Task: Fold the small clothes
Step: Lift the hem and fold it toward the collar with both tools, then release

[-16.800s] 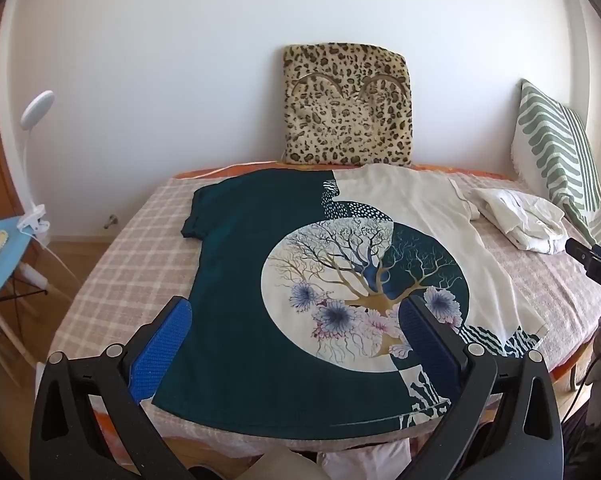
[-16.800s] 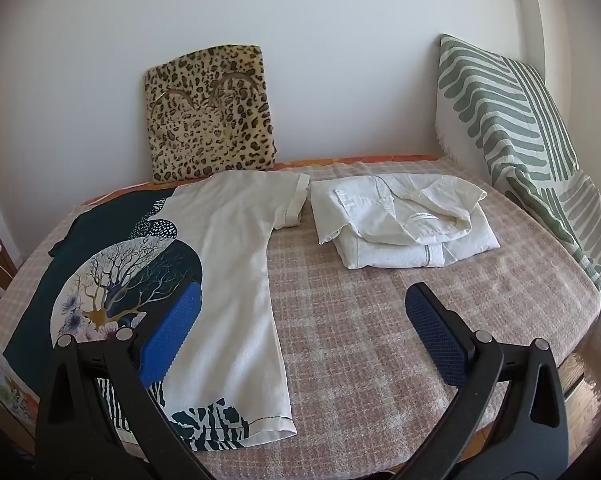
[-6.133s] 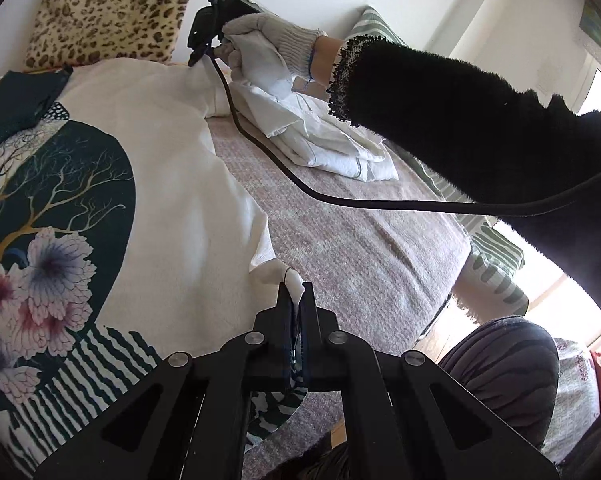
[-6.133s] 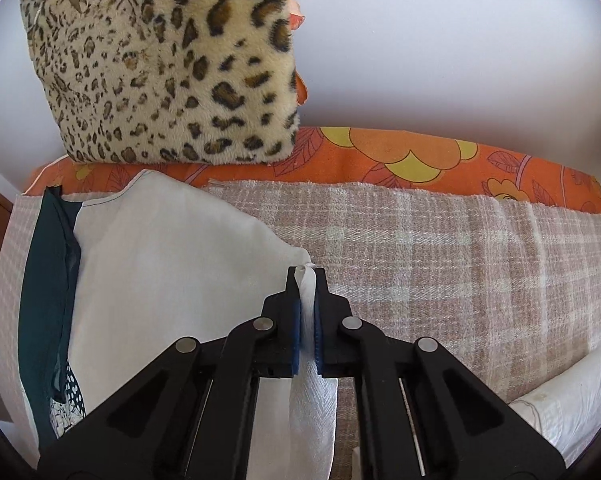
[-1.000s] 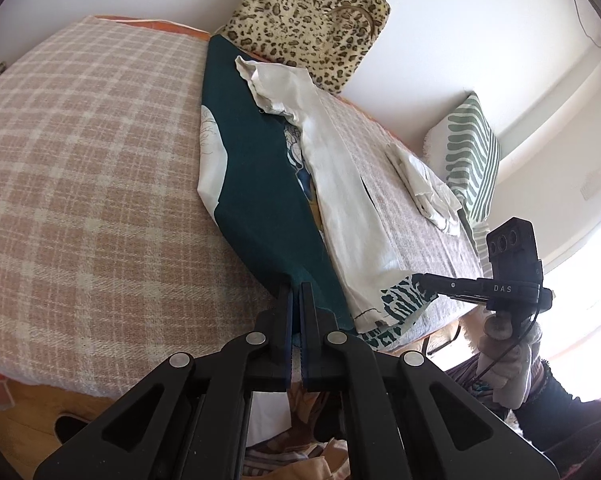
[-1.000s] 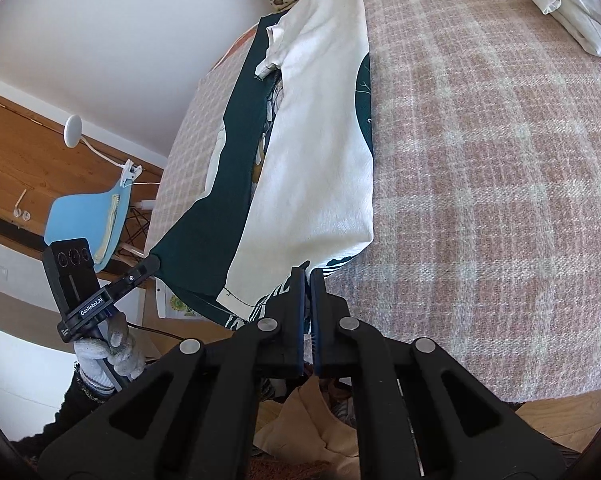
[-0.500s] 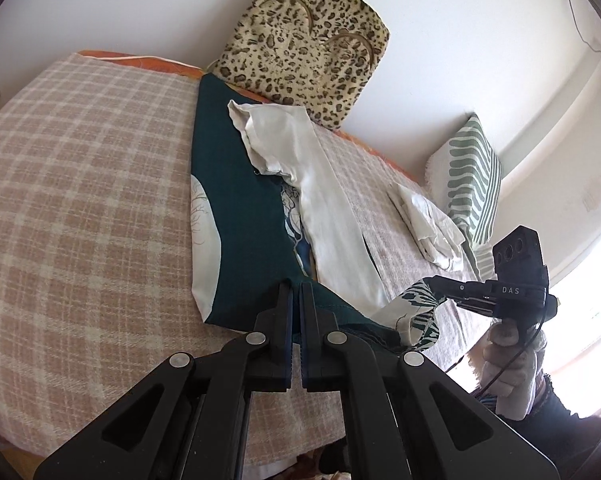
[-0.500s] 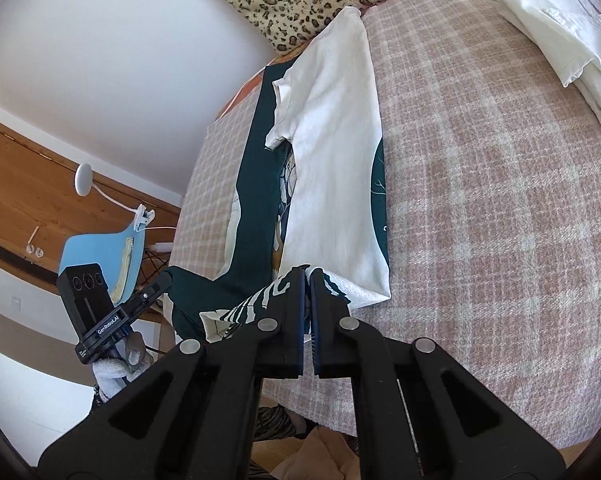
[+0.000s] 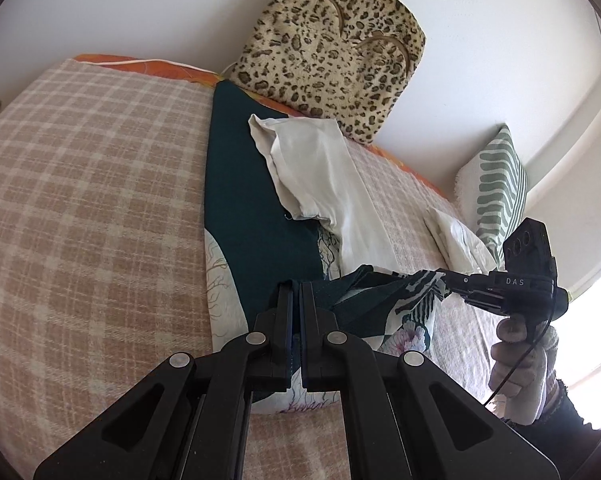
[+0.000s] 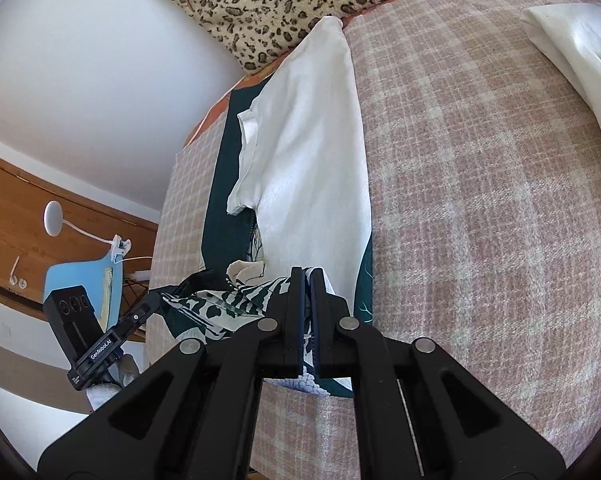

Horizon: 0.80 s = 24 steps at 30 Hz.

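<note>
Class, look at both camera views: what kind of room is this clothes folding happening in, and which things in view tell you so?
Most likely a bedroom. The T-shirt lies on a bed with a checked cover, a leopard-print cushion and a green-striped pillow lean against the wall, and a clip-on lamp stands beside the bed.

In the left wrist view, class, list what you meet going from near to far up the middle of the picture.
left gripper → T-shirt hem → teal T-shirt body → white sleeve → leopard cushion → wall
</note>
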Motion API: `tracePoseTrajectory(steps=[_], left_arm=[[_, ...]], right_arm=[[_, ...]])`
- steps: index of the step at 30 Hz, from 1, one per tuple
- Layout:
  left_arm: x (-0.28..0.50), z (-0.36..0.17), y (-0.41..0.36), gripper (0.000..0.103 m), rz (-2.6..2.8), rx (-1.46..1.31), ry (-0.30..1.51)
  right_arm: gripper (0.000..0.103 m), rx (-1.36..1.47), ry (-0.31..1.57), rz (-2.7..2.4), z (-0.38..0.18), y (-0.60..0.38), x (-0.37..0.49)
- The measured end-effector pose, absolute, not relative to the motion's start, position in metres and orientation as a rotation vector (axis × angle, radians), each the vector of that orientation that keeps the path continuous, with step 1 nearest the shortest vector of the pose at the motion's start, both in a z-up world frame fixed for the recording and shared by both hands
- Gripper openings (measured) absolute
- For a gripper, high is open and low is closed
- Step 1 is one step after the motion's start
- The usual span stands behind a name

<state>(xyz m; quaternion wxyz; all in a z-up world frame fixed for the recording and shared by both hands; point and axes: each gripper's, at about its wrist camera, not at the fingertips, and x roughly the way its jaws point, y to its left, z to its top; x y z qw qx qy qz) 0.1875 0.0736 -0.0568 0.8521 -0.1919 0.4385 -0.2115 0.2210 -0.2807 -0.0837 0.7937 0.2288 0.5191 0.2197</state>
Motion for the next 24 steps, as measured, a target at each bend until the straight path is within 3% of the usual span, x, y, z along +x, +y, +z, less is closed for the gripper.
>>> tracePoseTrajectory(steps=[19, 21, 23, 24], left_arm=[[0.235, -0.089, 0.083, 0.001, -0.372, -0.464, 0.993], [0.236, -0.087, 0.085, 0.005, -0.364, -0.471, 0.987], [0.236, -0.083, 0.087, 0.018, -0.339, -0.469, 0.982], [0.236, -0.079, 0.090, 0.020, -0.326, -0.471, 0.977]], right_arm=[[0.004, 0.535, 1.177, 0.424, -0.115, -0.284, 0.266], [0.004, 0.525, 1.176, 0.421, -0.112, -0.283, 0.266], [0.009, 0.518, 1.176, 0.419, -0.109, -0.284, 0.266], [0.019, 0.517, 1.179, 0.408, -0.107, -0.286, 0.265]])
